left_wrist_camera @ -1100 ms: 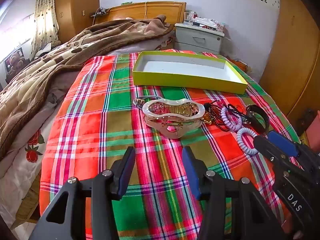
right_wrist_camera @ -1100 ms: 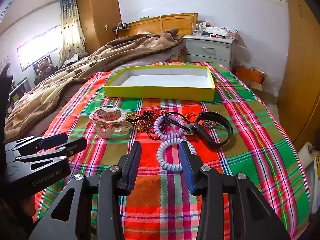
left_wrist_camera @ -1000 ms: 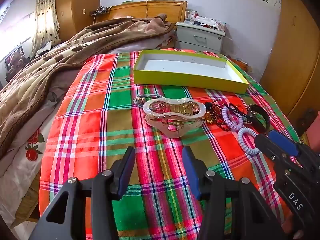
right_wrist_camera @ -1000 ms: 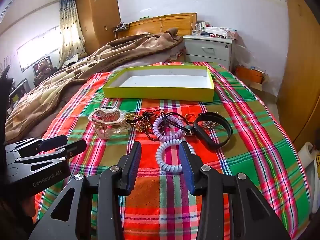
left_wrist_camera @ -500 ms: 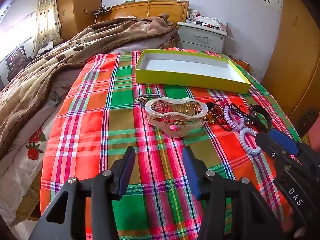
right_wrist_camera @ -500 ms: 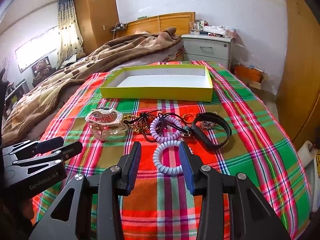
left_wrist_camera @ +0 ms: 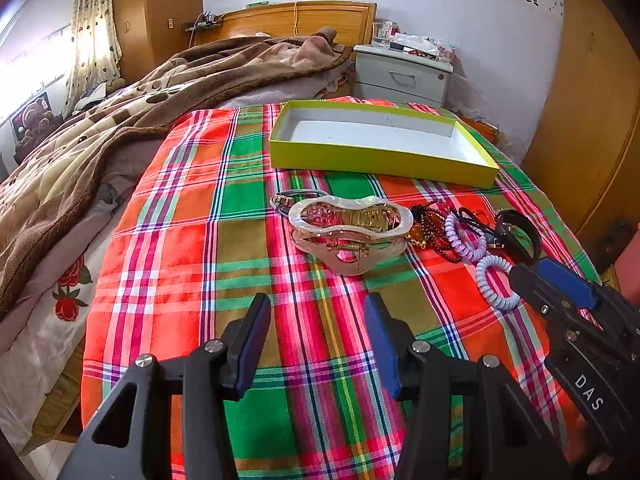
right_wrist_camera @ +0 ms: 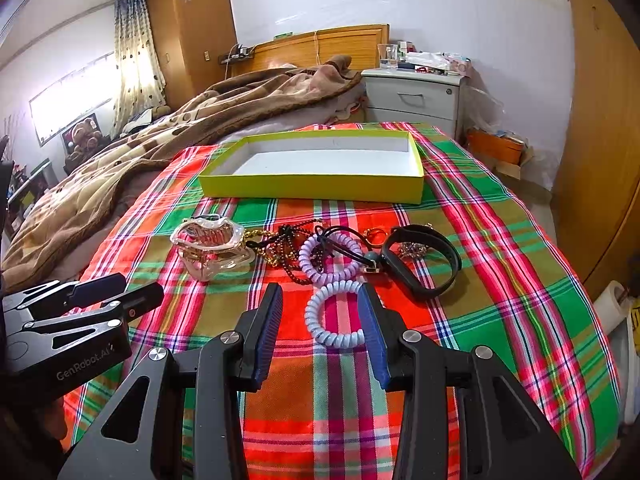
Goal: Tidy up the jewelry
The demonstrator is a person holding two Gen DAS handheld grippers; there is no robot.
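An empty yellow-green box lies on the plaid cloth at the back. In front of it lies a row of jewelry: a clear hair claw clip, dark and gold bead chains, a lilac spiral band, a pale spiral band and a black wristband. My left gripper is open and empty, short of the claw clip. My right gripper is open, its fingers on either side of the pale spiral band.
The plaid cloth covers the foot of a bed. A brown blanket lies to the left. A grey nightstand stands behind the box, and a wooden wardrobe is on the right. The bed edge drops off on both sides.
My right gripper has moved forward, so the pale spiral band now lies between its fingers. My left gripper has hardly moved. Both stay open.
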